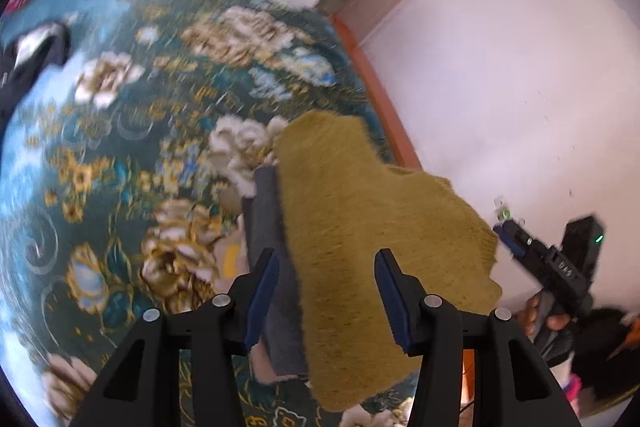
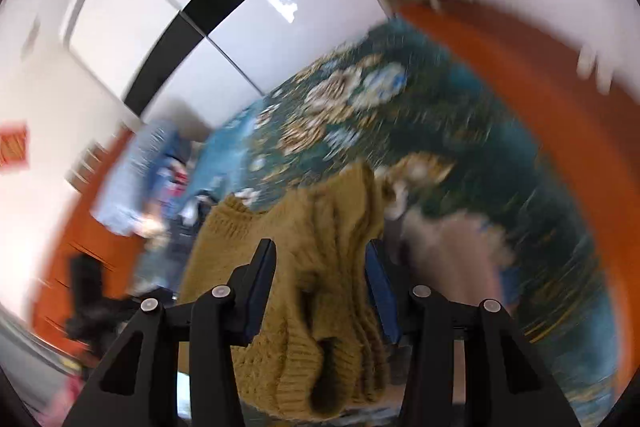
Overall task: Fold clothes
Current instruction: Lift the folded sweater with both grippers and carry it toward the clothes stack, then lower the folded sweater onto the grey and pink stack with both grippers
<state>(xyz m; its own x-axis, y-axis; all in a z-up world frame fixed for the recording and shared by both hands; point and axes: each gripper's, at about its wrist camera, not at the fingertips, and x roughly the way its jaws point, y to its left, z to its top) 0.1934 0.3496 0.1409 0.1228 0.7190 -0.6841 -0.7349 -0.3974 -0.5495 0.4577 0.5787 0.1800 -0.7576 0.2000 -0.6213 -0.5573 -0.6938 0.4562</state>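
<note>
- Mustard-yellow knitted sweater hangs bunched above a bed w/ teal floral bedspread, toward the bed's right edge as the left wrist view shows it.
- Left gripper: jaws approx. half open, sweater and a grey cloth layer between them; the blue pads look clear of the knit on the right side, left side hard to judge.
- Right gripper: jaws approx. half open, folds of the sweater draped between; can't tell if the pads press on it.
- Right gripper also shows in the left wrist view, held by a hand over by the white wall.
- Open room: wide stretch of bare bedspread beyond the sweater; an orange wooden bed frame runs along the edge next to the white wall.
- Other clothes, blue and dark, piled at the far corner of the bed.
- Hard to make out: both views motion-blurred; sweater's lower hem cut off by the gripper bodies; a pinkish item under the sweater too blurred to name.
</note>
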